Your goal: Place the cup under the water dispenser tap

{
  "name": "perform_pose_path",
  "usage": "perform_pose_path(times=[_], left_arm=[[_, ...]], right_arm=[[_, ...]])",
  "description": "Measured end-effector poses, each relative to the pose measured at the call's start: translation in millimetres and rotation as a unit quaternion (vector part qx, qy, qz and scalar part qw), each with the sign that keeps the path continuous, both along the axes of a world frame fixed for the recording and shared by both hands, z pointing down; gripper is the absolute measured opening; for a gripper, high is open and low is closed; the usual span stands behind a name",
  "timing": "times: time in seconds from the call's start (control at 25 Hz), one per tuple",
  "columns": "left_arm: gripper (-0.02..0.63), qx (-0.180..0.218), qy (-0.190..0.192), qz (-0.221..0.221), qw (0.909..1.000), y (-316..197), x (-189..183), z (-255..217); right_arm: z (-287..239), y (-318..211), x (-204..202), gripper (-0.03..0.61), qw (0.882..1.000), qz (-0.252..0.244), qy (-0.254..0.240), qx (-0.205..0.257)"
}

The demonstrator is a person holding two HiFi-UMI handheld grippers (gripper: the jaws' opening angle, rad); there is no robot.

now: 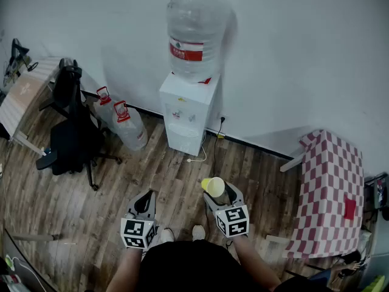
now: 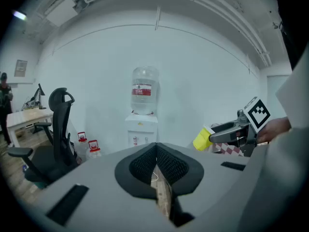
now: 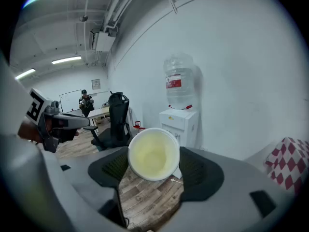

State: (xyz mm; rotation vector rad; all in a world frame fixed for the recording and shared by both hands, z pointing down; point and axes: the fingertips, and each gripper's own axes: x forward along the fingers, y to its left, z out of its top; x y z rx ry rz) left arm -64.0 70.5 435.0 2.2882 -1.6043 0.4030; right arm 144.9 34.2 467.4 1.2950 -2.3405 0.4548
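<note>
A yellow cup (image 1: 213, 186) is held off the floor, its mouth facing the camera in the right gripper view (image 3: 153, 153). My right gripper (image 1: 217, 193) is shut on the cup, one pad on each side (image 3: 154, 161). The white water dispenser (image 1: 185, 111) stands against the far wall with a clear bottle (image 1: 194, 35) on top, well ahead of both grippers (image 3: 181, 124). My left gripper (image 1: 143, 201) is shut with nothing in it (image 2: 156, 146). From the left gripper view the cup (image 2: 202, 139) shows at the right, with the dispenser (image 2: 141, 129) straight ahead.
Two spare water jugs (image 1: 124, 123) lean left of the dispenser. A black office chair (image 1: 73, 132) and a desk (image 1: 24, 93) stand at the left. At the right is a red-checkered table (image 1: 328, 193). A white cable (image 1: 197, 158) lies before the dispenser. A person (image 3: 87, 103) stands far off.
</note>
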Motion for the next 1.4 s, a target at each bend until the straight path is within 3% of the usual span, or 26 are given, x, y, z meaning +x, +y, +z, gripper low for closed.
perform_pose_path(times=[0.2,0.36,0.76,1.4], left_arm=[[0.014,-0.011,-0.002,0.008,0.9999,0.4,-11.2,-2.9],[0.014,0.005,0.002,0.011,0.9999,-2.7,-19.7,-5.1],[0.014,0.003,0.011,0.029,0.9995,4.9,-36.4,-4.3],[0.014,-0.005,0.030,0.032,0.9990,46.2,-103.2,15.1]], right_arm=[[-5.5,-1.9,-6.3,0.342,1.000,0.008,0.007,0.009],[-2.7,3.4,-7.8,0.342,1.000,0.017,0.011,0.007],[-1.9,19.5,-19.6,0.344,0.999,0.044,-0.001,-0.001],[2.8,59.0,-59.2,0.344,0.997,0.082,-0.001,-0.011]])
